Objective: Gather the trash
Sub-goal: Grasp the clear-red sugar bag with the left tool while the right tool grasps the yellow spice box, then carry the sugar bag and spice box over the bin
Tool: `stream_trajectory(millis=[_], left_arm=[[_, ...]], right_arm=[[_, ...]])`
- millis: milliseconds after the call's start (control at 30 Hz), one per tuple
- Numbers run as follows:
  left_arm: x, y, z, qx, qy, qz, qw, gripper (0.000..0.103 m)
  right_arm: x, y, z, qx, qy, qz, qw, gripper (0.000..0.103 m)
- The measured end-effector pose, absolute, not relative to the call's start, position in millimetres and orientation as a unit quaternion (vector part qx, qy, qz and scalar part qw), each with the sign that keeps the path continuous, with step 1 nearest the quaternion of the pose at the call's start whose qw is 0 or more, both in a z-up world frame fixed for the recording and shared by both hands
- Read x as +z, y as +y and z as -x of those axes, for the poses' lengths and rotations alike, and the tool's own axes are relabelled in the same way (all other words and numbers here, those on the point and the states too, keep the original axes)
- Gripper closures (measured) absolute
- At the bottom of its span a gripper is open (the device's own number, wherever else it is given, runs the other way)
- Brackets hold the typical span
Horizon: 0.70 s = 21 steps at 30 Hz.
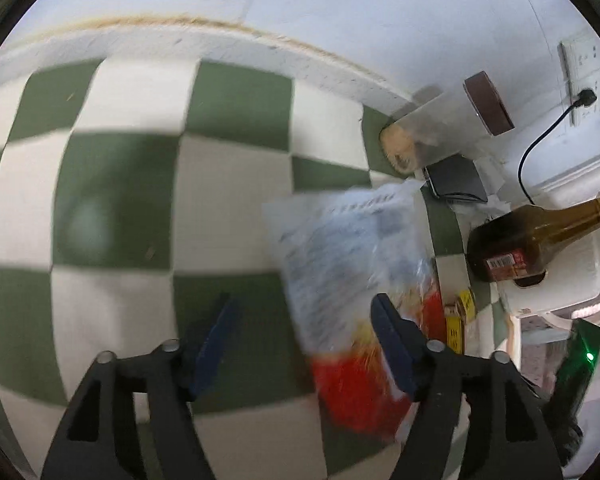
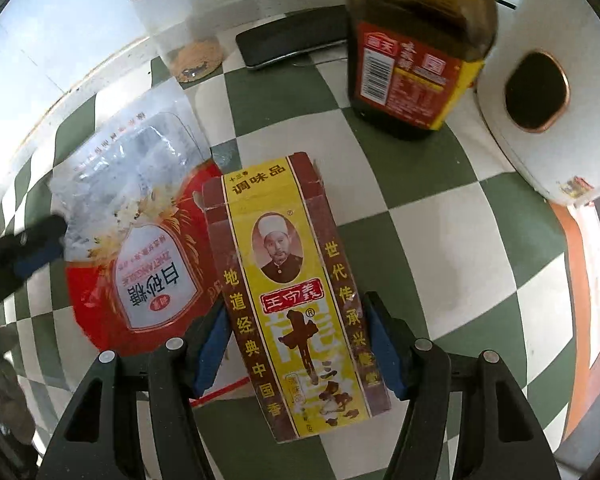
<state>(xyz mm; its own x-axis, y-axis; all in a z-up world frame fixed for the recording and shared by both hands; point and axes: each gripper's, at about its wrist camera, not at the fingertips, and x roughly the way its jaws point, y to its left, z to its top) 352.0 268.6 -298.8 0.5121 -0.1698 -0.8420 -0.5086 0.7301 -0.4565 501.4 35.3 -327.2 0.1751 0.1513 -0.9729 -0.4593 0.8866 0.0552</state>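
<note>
A red and clear plastic sugar bag [image 2: 140,248] lies on the green-and-white checked table [image 2: 440,232]. Beside it lies a yellow and brown spice box [image 2: 296,292]. My right gripper [image 2: 296,344] is open with its fingers on either side of the box's lower half. My left gripper [image 1: 304,344] is open; its right finger [image 1: 392,344] is at the bag [image 1: 352,280], which looks blurred. The left gripper also shows at the left edge of the right wrist view [image 2: 28,252], at the bag's edge. The spice box shows edge-on in the left wrist view [image 1: 460,316].
A dark brown sauce bottle [image 2: 416,44] stands behind the box, next to a white appliance [image 2: 548,80]. A clear jar with a brown lid [image 2: 176,20] and a black flat device [image 2: 292,36] sit at the back by the wall. A wall socket with a black cable [image 1: 580,100] is beyond.
</note>
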Motion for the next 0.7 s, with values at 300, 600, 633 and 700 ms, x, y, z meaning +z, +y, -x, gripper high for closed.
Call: stream_trajectory(millis=[300,600,633,700], left_arm=[[-296,244,-406,0.113,0.487,0.270,0.823,0.080],[-207,206,-371,0.095,0.417,0.184,0.885,0.085],[-196,201,-366,0.091,0.409,0.176,0.891,0.086],[-177,191,-355,0.085,0.396,0.165,0.899,0.086]], right_arm=[[-329,38,-507,0.204,0.616,0.103,0.754,0.038],[-297,-26,-486,0.184,0.601,0.001,0.778,0.038],[-291,-36,-481,0.181,0.597,-0.012,0.782,0.038],[-276,-59,-467,0.172,0.586,-0.038,0.791,0.038]])
